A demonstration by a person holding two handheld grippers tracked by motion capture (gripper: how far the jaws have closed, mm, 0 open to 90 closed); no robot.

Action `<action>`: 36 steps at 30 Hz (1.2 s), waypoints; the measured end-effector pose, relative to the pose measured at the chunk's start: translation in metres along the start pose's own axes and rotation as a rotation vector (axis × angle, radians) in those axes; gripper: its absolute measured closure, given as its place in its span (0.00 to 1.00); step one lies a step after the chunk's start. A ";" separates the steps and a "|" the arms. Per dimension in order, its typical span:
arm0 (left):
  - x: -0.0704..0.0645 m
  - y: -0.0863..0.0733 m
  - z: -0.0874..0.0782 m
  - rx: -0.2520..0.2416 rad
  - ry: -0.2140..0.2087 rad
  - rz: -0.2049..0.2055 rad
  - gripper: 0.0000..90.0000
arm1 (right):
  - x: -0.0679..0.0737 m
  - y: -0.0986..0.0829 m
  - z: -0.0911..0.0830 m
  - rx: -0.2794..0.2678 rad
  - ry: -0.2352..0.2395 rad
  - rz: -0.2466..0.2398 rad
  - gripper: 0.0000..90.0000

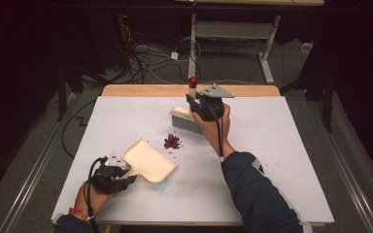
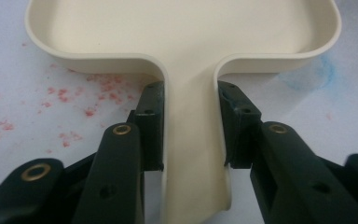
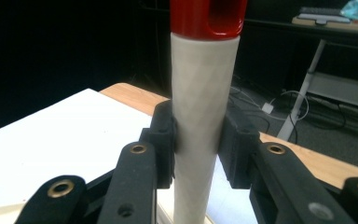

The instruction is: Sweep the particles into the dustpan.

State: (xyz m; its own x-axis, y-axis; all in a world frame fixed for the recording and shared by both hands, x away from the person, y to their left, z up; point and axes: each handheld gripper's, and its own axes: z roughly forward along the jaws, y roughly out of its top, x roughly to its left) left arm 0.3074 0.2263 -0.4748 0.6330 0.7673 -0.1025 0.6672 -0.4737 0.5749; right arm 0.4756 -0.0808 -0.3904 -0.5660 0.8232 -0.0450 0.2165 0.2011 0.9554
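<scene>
A cream dustpan point(image 1: 148, 160) lies flat on the white table cover point(image 1: 272, 145), mouth toward a small pile of dark red crumbs point(image 1: 173, 141). My left gripper point(image 1: 126, 175) is shut on the dustpan's handle point(image 2: 191, 140), one jaw against each side. A hand brush with a white handle point(image 3: 198, 116), a red tip point(image 1: 193, 81) and pale bristles point(image 1: 184, 119) stands upright behind the crumbs. My right gripper point(image 1: 193, 103) is shut on the brush handle, with the bristles near the table just beyond the pile.
Loose crumbs lie scattered around the pile and to its right. Red stains point(image 2: 88, 98) mark the cover beside the dustpan. A wooden table edge point(image 1: 145, 90) runs along the back. Cables point(image 1: 145, 58) and a desk frame point(image 1: 267, 48) are on the floor beyond.
</scene>
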 end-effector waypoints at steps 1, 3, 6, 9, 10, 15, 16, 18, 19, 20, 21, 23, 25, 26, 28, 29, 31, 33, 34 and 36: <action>0.000 0.000 0.001 0.002 0.003 0.002 0.71 | 0.000 0.000 0.000 0.000 0.000 0.000 0.77; -0.001 0.000 0.001 0.002 0.004 0.001 0.71 | 0.009 0.000 0.001 0.001 0.007 -0.018 0.78; -0.002 0.000 0.002 0.001 0.004 -0.006 0.71 | 0.017 -0.001 -0.001 0.009 0.028 -0.045 0.78; -0.004 0.001 0.003 -0.001 0.012 -0.010 0.71 | 0.033 -0.002 -0.007 0.033 0.066 -0.071 0.77; -0.006 0.002 0.003 -0.002 0.017 -0.010 0.71 | 0.039 -0.003 -0.009 0.045 0.072 -0.087 0.77; -0.012 0.006 0.006 0.010 0.042 -0.004 0.71 | 0.064 -0.007 -0.022 0.066 0.113 -0.141 0.77; -0.014 0.007 0.006 0.014 0.045 -0.002 0.71 | 0.067 -0.008 -0.024 0.068 0.122 -0.137 0.77; -0.016 0.008 0.006 0.015 0.044 0.002 0.71 | 0.072 -0.009 -0.027 0.067 0.135 -0.142 0.77; -0.017 0.008 0.007 0.013 0.043 0.000 0.71 | 0.073 -0.009 -0.029 0.070 0.138 -0.134 0.77; -0.018 0.009 0.007 0.012 0.044 0.000 0.71 | 0.076 -0.010 -0.032 0.071 0.149 -0.127 0.77; -0.018 0.009 0.007 0.009 0.043 -0.004 0.71 | 0.076 -0.010 -0.032 0.071 0.149 -0.127 0.77; -0.018 0.009 0.007 0.007 0.042 -0.009 0.71 | 0.080 -0.010 -0.035 0.074 0.154 -0.118 0.77; -0.019 0.010 0.008 0.005 0.045 -0.012 0.71 | 0.084 -0.011 -0.038 0.075 0.164 -0.126 0.77; -0.018 0.010 0.008 0.006 0.045 -0.013 0.71 | 0.087 -0.012 -0.040 0.078 0.167 -0.124 0.77; -0.017 0.009 0.007 0.003 0.041 -0.020 0.71 | 0.093 -0.014 -0.043 0.081 0.181 -0.124 0.76; -0.017 0.009 0.007 0.000 0.044 -0.024 0.71 | 0.098 -0.015 -0.046 0.081 0.183 -0.133 0.76; -0.017 0.009 0.007 0.000 0.043 -0.030 0.71 | 0.103 -0.016 -0.048 0.080 0.196 -0.129 0.76; -0.017 0.010 0.008 -0.001 0.043 -0.033 0.71 | 0.107 -0.017 -0.050 0.081 0.199 -0.133 0.76; -0.017 0.010 0.008 -0.001 0.045 -0.032 0.71 | 0.107 -0.017 -0.050 0.081 0.199 -0.133 0.76; -0.018 0.011 0.008 -0.002 0.047 -0.036 0.71 | 0.110 -0.018 -0.053 0.086 0.208 -0.116 0.76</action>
State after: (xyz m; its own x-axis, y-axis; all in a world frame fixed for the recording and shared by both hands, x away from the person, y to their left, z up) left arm 0.3062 0.2044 -0.4730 0.5895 0.8033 -0.0852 0.6885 -0.4445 0.5731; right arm 0.3672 -0.0225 -0.3974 -0.7404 0.6669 -0.0834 0.2021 0.3394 0.9187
